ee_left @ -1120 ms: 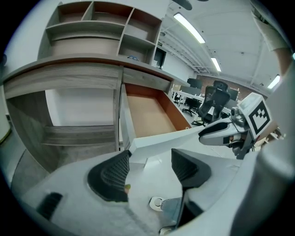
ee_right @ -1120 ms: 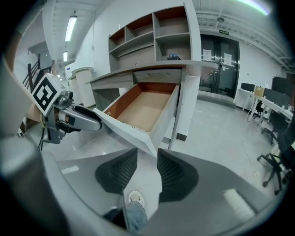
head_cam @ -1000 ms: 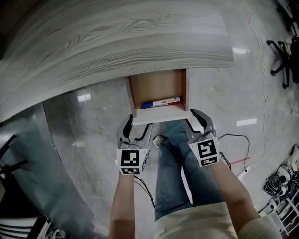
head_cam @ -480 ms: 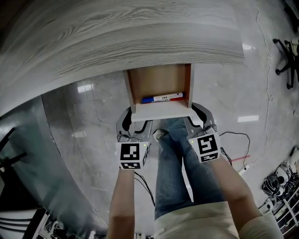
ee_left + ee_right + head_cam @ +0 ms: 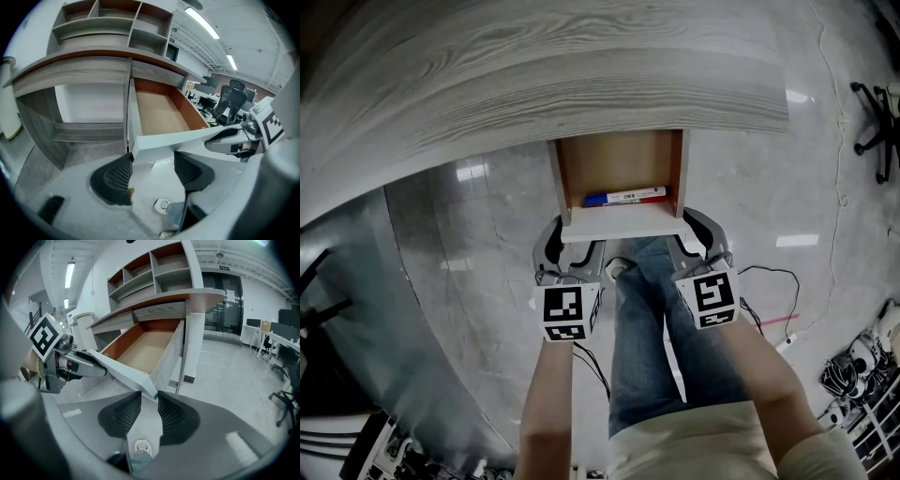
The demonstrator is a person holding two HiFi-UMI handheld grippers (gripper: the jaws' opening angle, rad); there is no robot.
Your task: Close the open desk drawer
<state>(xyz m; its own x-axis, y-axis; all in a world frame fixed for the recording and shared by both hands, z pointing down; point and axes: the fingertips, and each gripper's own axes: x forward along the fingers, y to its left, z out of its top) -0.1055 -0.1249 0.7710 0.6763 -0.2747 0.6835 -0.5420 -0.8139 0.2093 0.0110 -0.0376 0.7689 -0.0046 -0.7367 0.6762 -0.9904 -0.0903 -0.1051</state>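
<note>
Pinching a corner of the open drawer (image 5: pixel 145 350) front with the right gripper (image 5: pixel 149 401), jaws just closed inward.

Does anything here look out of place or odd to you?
Only the drawer, pulled out from under the desk, with a pen lying across its front end. Nothing looks spilled or broken.

Marker (image 5: pixel 626 197) lying in drawer (image 5: pixel 619 161)

The drawer (image 5: pixel 619 169) runs back under the desk top (image 5: pixel 534 75), its rear hidden; print on the marker (image 5: pixel 628 196) inside is too small to read (a white label); an office chair (image 5: pixel 879 117) is cut by the right edge
</note>
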